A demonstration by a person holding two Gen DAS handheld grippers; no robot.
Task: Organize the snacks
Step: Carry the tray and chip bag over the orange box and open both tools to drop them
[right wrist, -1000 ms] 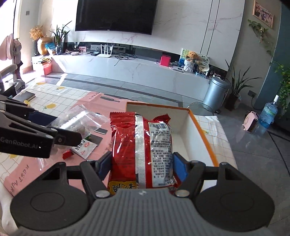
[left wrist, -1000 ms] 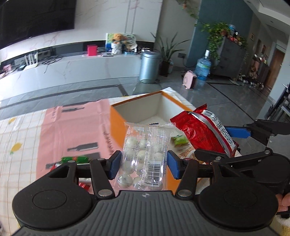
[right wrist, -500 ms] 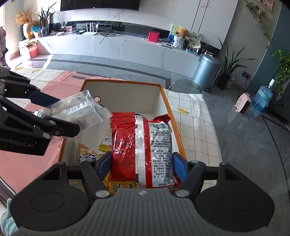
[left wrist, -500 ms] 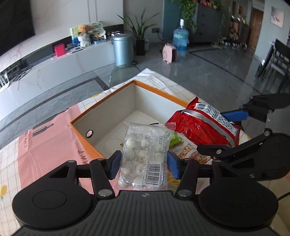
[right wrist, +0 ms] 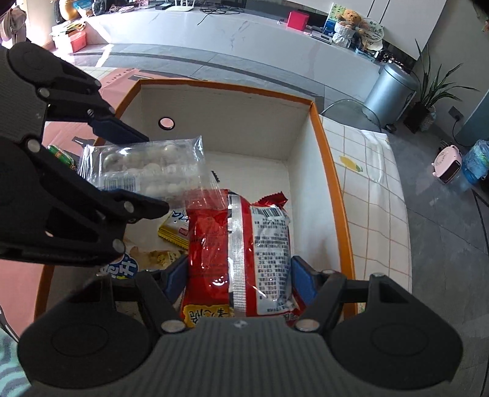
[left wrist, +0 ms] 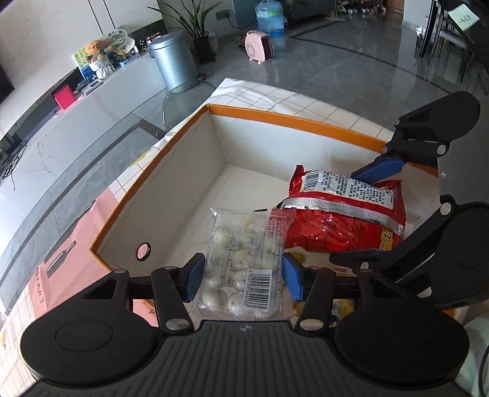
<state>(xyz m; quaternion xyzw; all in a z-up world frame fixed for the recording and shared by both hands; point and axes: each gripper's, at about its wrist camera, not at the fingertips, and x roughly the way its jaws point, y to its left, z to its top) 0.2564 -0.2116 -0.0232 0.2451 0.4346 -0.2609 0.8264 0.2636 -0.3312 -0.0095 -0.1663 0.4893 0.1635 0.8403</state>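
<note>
Left tongs (left wrist: 241,276) right up close, blue pads clamped on a clear packet of white balls (left wrist: 241,259), barcode facing up, the packet hanging over the near end of the orange-rimmed box (left wrist: 290,120). Right tongs (right wrist: 240,276) are just as busy, squeezed onto a red snack bag (right wrist: 238,256) with its silver seam running straight up the middle, also over the box's near end. From the right wrist view the clear packet's top corner overlaps the red bag's upper left edge, so the two loads sit right beside each other, both tongs tipped steeply down into the box.

Below them, on the box floor, a yellow packet (right wrist: 174,229) and a wrapper with blue lettering (right wrist: 122,268) lie at the near end. The far end of the floor is bare white, and there's a round finger hole (right wrist: 166,123) in the left-hand wall.

Outside the box, a green wrapper (right wrist: 61,155) peeks out beside the left wall on a pink sheet (left wrist: 61,262); the checked tablecloth (right wrist: 376,195) covers the table to the right. Beyond that, grey floor, a silver bin (left wrist: 174,64), a pink heater (left wrist: 259,45) and a water bottle (left wrist: 269,13).
</note>
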